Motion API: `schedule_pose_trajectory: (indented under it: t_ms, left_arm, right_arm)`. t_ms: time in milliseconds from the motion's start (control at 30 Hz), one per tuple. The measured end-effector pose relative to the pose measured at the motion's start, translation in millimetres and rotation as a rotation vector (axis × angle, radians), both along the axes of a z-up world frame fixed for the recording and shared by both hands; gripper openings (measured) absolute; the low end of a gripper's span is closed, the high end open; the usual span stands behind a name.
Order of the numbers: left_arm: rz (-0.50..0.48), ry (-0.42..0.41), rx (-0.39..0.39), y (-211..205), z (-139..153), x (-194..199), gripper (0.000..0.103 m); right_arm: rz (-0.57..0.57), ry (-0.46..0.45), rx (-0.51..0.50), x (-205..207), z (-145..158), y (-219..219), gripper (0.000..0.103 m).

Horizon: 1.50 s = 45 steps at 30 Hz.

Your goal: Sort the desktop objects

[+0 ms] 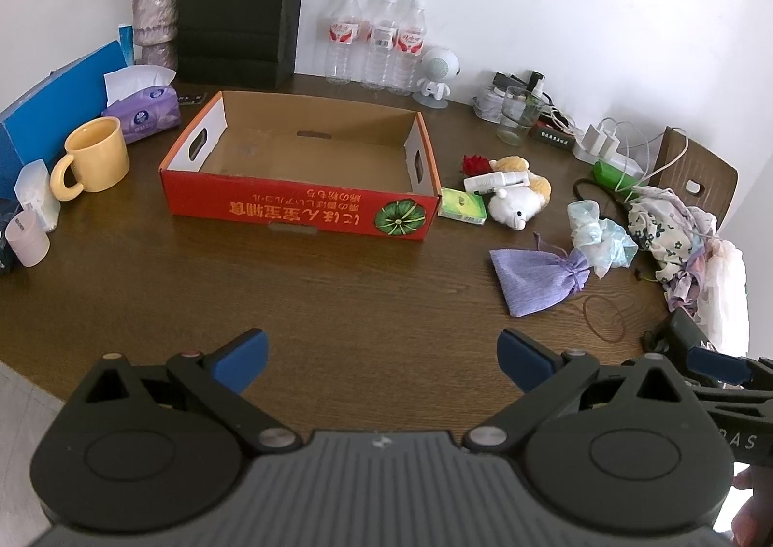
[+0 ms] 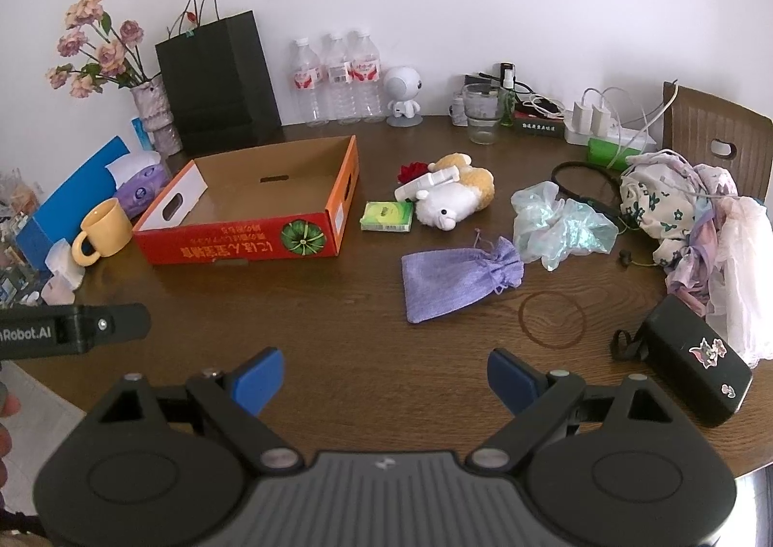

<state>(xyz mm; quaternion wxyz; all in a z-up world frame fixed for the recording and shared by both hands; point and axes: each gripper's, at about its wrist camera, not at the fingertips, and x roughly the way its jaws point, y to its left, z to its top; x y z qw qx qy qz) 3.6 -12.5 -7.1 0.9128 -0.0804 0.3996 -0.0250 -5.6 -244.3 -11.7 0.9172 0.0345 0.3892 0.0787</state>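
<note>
An empty red cardboard box sits on the brown table. To its right lie a green packet, a plush sheep with a white tube on it, a purple drawstring pouch and a pale blue scrunchie. My left gripper hovers open over the near table edge, holding nothing. My right gripper is open too, just in front of the pouch.
A yellow mug, purple tissue pack, black bag, water bottles, a glass and chargers line the back and left. Crumpled clothes and a black case lie at right.
</note>
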Motion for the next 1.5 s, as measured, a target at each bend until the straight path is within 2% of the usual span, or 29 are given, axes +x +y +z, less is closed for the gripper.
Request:
schedule_pose_trajectory:
  t_ms: [767,1033,1500]
  left_arm:
    - [-0.046,0.015,0.028,-18,-16,29,0.103]
    - [-0.101,0.004,0.076,-28,-19,68,0.103]
    - [-0.267,0.051,0.058,-48,-42,159,0.103]
  right_arm:
    - [0.021,0.029,0.012,38,-26,-9,0.091]
    - [0.006,0.048,-0.001,71,-42,-15,0.091]
    - [-0.076,0.084,-0.060,153,-58,-39,0.088]
